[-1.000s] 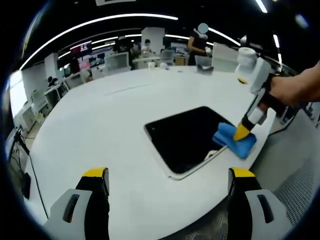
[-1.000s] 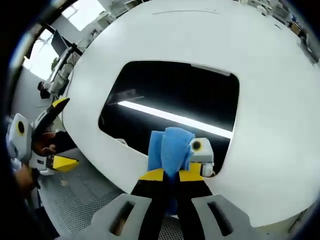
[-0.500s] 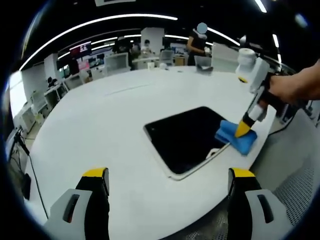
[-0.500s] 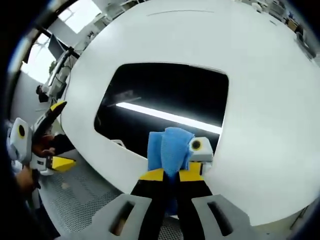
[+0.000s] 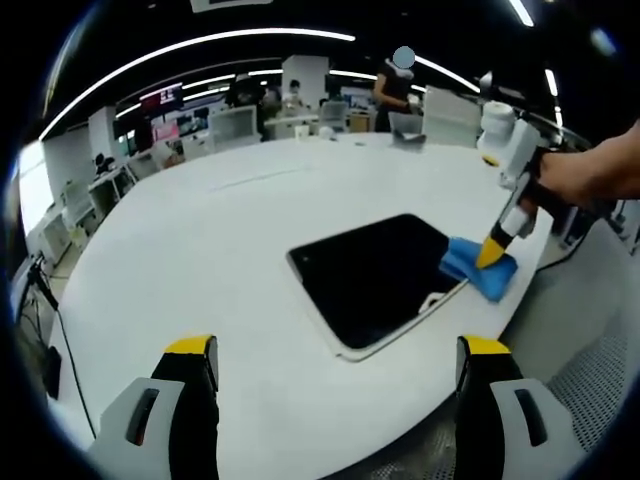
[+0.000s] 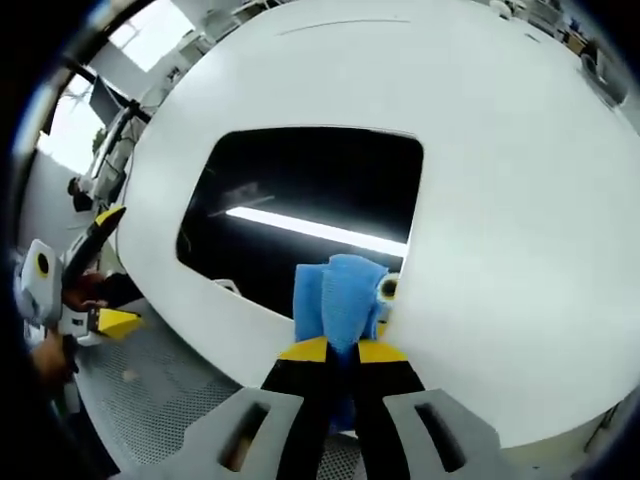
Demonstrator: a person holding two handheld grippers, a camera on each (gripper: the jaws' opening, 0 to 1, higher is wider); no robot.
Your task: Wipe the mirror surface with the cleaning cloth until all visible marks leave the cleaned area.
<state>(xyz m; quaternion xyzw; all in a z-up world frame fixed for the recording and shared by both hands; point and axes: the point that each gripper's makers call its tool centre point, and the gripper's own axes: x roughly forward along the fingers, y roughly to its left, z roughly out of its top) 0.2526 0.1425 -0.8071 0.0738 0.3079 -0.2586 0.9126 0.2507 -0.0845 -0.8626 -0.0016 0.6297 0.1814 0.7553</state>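
On the white table (image 5: 200, 250) in the left gripper view lies the mirror (image 5: 372, 275), with the right gripper (image 5: 493, 256) pressing the blue cloth (image 5: 478, 270) on its corner; the left gripper (image 5: 335, 375) hovers, jaws apart. From the right gripper view, its jaws are clamped on the cloth (image 6: 340, 300) at the mirror's (image 6: 300, 215) edge.

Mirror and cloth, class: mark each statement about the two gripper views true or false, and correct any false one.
1. The right gripper is shut on the blue cleaning cloth. True.
2. The cloth lies at the centre of the mirror. False: it sits at the mirror's corner, partly over the white table.
3. The left gripper holds a spray bottle. False: its jaws are open and hold nothing.
4. The mirror lies flat on the table. True.
5. The mirror reflects a bright ceiling light strip. True.
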